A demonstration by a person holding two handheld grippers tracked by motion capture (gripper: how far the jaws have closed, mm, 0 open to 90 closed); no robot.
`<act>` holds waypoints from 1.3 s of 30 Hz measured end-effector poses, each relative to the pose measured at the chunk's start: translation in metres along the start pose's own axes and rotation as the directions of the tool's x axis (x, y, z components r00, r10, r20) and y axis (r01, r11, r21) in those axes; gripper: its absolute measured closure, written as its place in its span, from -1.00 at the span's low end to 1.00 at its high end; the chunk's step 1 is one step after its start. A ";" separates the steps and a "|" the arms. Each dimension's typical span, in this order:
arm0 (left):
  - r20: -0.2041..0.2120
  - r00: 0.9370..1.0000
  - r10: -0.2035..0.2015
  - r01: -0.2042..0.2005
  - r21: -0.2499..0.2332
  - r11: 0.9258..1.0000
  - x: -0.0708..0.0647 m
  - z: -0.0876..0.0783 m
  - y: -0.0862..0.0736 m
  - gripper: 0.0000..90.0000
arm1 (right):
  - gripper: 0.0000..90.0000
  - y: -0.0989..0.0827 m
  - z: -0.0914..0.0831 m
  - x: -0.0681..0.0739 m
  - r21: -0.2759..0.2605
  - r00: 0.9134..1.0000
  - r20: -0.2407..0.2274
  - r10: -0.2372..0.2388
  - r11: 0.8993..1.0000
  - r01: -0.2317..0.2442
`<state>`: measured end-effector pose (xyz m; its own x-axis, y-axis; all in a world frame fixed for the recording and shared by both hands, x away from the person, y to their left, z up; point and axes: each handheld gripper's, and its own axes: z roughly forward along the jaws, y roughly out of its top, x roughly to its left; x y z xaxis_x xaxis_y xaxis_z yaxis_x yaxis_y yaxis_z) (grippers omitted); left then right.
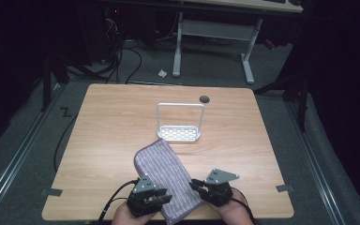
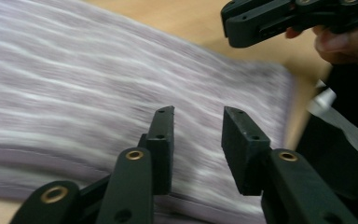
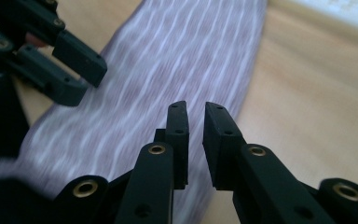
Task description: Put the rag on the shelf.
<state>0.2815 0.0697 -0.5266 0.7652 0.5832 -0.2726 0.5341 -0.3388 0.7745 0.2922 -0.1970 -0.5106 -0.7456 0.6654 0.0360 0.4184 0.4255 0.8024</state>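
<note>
Folded purple striped cloth [image 1: 167, 180] lying flat and aslant on the near part of the wooden table [image 1: 108, 126], its near end between the two tools, nearer than the white wire rack [image 1: 179, 123]. Left tool [image 1: 158, 197] just over the cloth's near left part, jaws parted moderately, gripping nothing. Right tool [image 1: 196, 183] at the cloth's right edge, jaws narrowly apart, empty.

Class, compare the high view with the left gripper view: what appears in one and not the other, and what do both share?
High view alone: the white rack standing beyond the cloth, the round hole near the table's far edge, and the floor with a desk frame behind. Left gripper view alone: the left gripper seen close, its jaws apart just above the fabric. Both: the purple striped cloth, the wooden table, and the right gripper.
</note>
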 end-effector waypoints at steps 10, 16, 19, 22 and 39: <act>-0.134 0.989 -0.070 0.071 0.004 0.997 0.035 0.006 -0.002 0.58 | 0.87 0.043 0.085 -0.027 0.124 0.999 0.031 -0.018 0.992 0.014; -0.102 0.991 -0.086 0.087 0.003 0.996 0.034 0.006 -0.003 0.58 | 0.88 0.021 0.065 -0.022 0.129 1.000 0.015 -0.024 0.991 0.022; -0.082 0.992 -0.096 0.095 -0.007 0.995 0.033 0.013 -0.001 0.58 | 0.88 0.008 0.048 -0.018 0.127 1.000 0.016 -0.014 0.992 0.011; -0.062 0.995 -0.079 0.079 -0.004 0.997 0.026 0.023 0.004 0.55 | 0.88 -0.009 0.028 -0.016 0.114 1.000 0.025 -0.009 0.993 0.006; -0.196 0.980 -0.031 0.017 -0.068 0.998 0.041 0.037 0.038 0.07 | 0.56 -0.038 -0.018 -0.018 -0.006 0.996 0.055 0.075 0.997 -0.075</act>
<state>0.3468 0.0532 -0.5293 0.6635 0.7264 -0.1793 0.5217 -0.2775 0.8068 0.2803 -0.2366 -0.5309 -0.6823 0.7284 0.0629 0.4696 0.3706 0.8013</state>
